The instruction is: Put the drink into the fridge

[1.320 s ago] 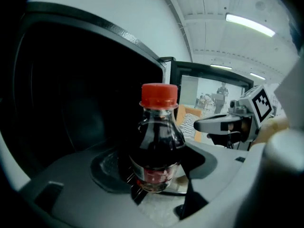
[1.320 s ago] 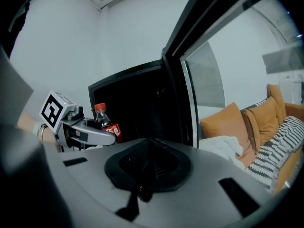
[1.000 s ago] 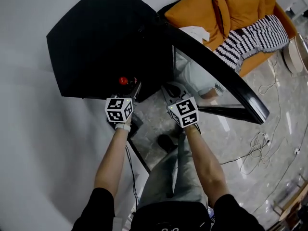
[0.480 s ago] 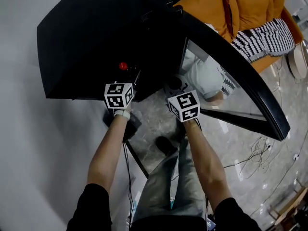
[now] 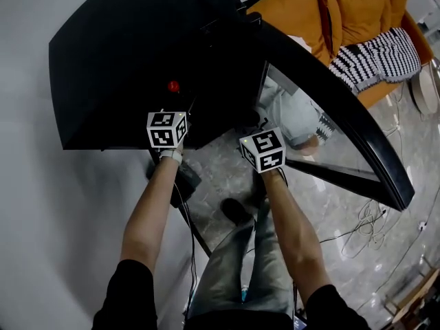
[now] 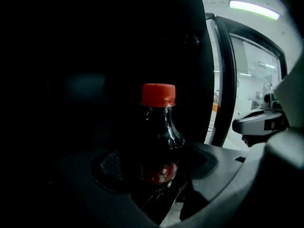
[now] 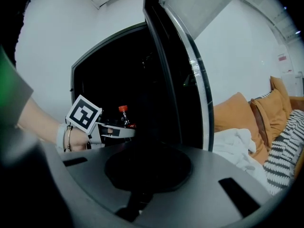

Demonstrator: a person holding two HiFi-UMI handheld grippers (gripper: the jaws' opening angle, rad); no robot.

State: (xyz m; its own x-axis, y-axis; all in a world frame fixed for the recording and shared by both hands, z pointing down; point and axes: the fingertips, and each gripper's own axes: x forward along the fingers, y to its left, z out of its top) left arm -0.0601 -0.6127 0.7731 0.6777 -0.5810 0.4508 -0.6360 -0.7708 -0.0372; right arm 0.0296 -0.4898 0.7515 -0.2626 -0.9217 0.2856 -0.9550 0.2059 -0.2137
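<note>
Left gripper [image 6: 156,182], jaws clamping the drink bottle [image 6: 159,137], has advanced into the fridge [image 5: 124,60]; right gripper [image 7: 142,194] jaws closed by the door [image 5: 330,108].

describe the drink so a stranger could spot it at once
Find the black fridge with its glass door swung open. At its dark opening, the left tool grips a small bottle of dark drink; its bright red cap and red label stand out against all the black.
</note>
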